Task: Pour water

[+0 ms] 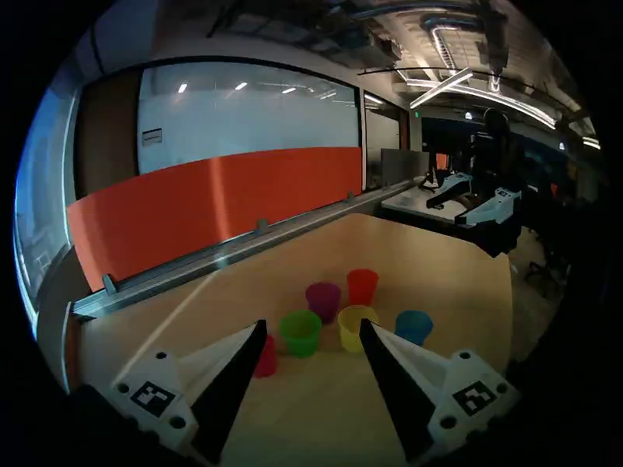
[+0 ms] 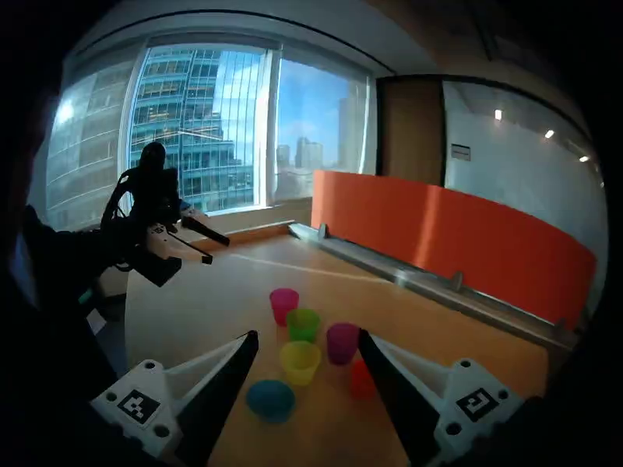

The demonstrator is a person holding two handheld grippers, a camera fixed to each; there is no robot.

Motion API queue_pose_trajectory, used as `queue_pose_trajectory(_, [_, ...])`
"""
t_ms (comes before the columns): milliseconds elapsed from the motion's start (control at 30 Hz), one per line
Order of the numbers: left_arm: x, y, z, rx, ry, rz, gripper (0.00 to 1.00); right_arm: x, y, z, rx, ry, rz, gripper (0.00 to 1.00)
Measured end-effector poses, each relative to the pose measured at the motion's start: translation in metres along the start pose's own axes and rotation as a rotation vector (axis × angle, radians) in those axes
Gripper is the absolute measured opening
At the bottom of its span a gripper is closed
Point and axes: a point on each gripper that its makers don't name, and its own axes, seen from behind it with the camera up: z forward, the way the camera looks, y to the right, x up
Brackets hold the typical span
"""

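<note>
A pale wooden table (image 1: 436,265) runs along a long orange panel (image 1: 218,194) with frosted glass above it and a metal rail (image 1: 234,253) at its foot. In the right gripper view, tall windows (image 2: 195,132) look out on city towers under a blue sky.

In the left gripper view, the left gripper (image 1: 312,324) hangs above the near edge of the table, its jaws spread wide with nothing between them. Six plastic cups stand upright in a loose cluster just beyond its fingertips. From left to right they are:
- a pink cup (image 1: 267,359), half hidden behind the left finger
- a green cup (image 1: 300,333)
- a purple cup (image 1: 323,301), set a little farther back
- a yellow cup (image 1: 354,328)
- an orange cup (image 1: 362,286) behind the yellow one
- a blue cup (image 1: 413,326), off to the right by itself

Whether any of the cups touch each other cannot be told.

The right gripper (image 2: 307,335) faces the same cluster from another side of the table. It is also held above the surface, its jaws wide apart and empty. The two grippers are well apart, each held by a person in dark sleeves.
</note>
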Motion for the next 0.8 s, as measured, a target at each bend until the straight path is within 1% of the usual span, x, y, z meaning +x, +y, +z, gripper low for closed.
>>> queue_pose_trajectory(67, [-0.004,0.002,0.003,-0.007,-0.012,0.003,0.88,-0.006,-0.002,0.002,0.01,-0.016,-0.01,0.99])
queue_pose_trajectory(467, [-0.036,0.007,0.017,-0.02,-0.091,0.019,0.88,-0.046,-0.012,0.011,0.058,-0.116,-0.045,0.99])
queue_pose_trajectory(567, [-0.045,0.007,0.021,-0.02,-0.109,0.02,0.88,-0.058,-0.015,0.014,0.065,-0.142,-0.052,0.99])
queue_pose_trajectory(800, [-0.063,0.004,0.028,-0.017,-0.142,0.011,0.88,-0.079,-0.02,0.019,0.086,-0.179,-0.055,0.99])
